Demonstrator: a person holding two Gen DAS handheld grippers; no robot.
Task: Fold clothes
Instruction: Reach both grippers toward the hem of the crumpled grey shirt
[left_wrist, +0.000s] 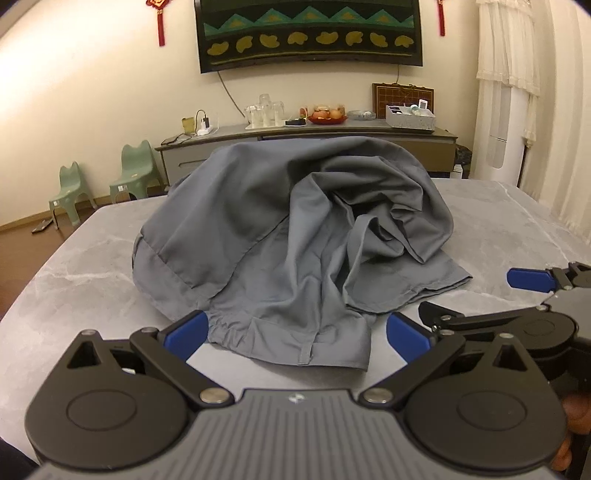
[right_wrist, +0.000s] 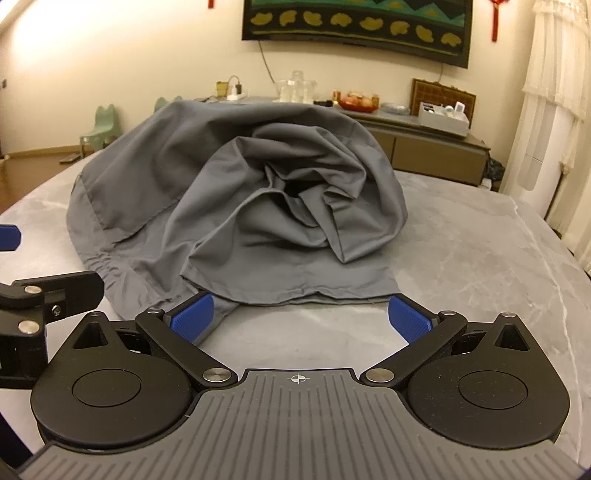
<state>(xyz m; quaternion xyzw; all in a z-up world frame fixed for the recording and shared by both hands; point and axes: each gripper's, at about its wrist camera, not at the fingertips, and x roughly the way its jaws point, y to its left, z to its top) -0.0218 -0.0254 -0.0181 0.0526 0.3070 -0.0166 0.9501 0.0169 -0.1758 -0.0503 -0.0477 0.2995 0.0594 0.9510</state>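
Observation:
A crumpled grey garment (left_wrist: 280, 236) with an elastic waistband lies heaped on the grey marble table (left_wrist: 74, 280). My left gripper (left_wrist: 295, 338) is open, its blue pads on either side of the waistband edge nearest me, just above the table. In the right wrist view the same grey garment (right_wrist: 240, 192) fills the middle. My right gripper (right_wrist: 301, 319) is open too, with the garment's near hem lying just in front of its fingertips. The right gripper's blue fingers (left_wrist: 532, 279) show at the right edge of the left wrist view.
Beyond the table stands a low sideboard (left_wrist: 332, 136) with glasses, a fruit bowl and a box. Two green child chairs (left_wrist: 103, 184) stand at the left on the wooden floor. White curtains (left_wrist: 517, 92) hang at the right. Bare marble (right_wrist: 480, 258) lies right of the garment.

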